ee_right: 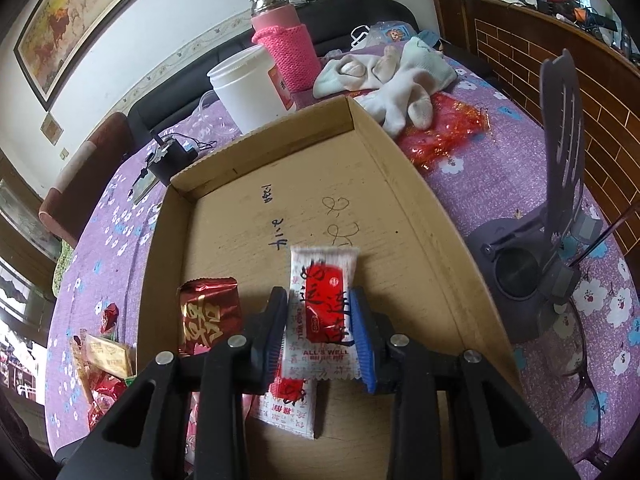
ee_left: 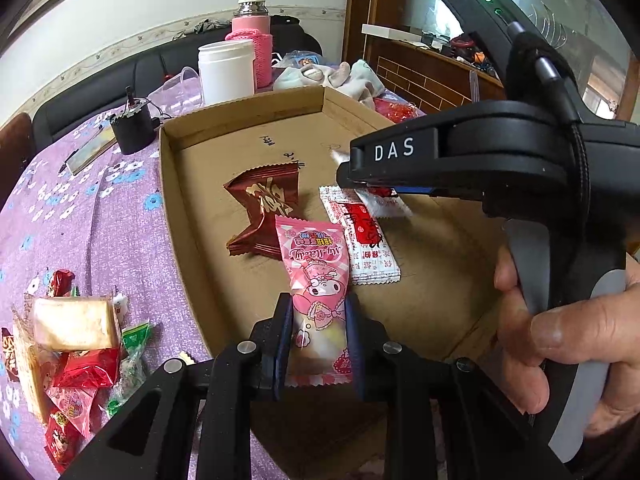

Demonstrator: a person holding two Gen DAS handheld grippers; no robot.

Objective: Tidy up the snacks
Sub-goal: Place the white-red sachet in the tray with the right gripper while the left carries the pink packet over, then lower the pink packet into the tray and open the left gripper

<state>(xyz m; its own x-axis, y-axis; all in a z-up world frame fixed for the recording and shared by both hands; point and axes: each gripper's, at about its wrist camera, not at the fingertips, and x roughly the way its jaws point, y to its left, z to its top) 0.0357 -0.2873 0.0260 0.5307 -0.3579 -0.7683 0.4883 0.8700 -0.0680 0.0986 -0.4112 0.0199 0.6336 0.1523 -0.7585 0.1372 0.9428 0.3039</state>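
Holding a pink My Melody snack packet (ee_left: 318, 280) between both pads of the left claw (ee_left: 318, 344), closed on its lower half, the packet's top reaching out over the floor of the shallow cardboard tray (ee_left: 240, 114). Gripping a white-and-red snack packet (ee_right: 322, 312) in the right claw (ee_right: 322, 336), closed on its sides, just above the tray floor. Lying directly under that one, a second white-and-red packet (ee_right: 290, 408), flat on the cardboard. Resting inside the tray to the left, dark red foil packets (ee_left: 262, 208), stacked and touching the pink packet's upper corner. Seen from the left wrist view, the right claw (ee_left: 352, 172) reaching in from the right side over the tray, a hand (ee_left: 560, 344) wrapped round its grey handle. Heaped outside the tray on the purple flowered worktop (ee_left: 92, 220), a loose pile of mixed snacks (ee_left: 76, 352), red, green and beige wrappers, beside the tray's left wall. Standing beyond the tray's far wall, a white lidded jar (ee_left: 227, 70) and a pink flask in a knitted sleeve (ee_left: 252, 36), contents not visible. Bundled beside them, pale socks (ee_right: 384, 76)
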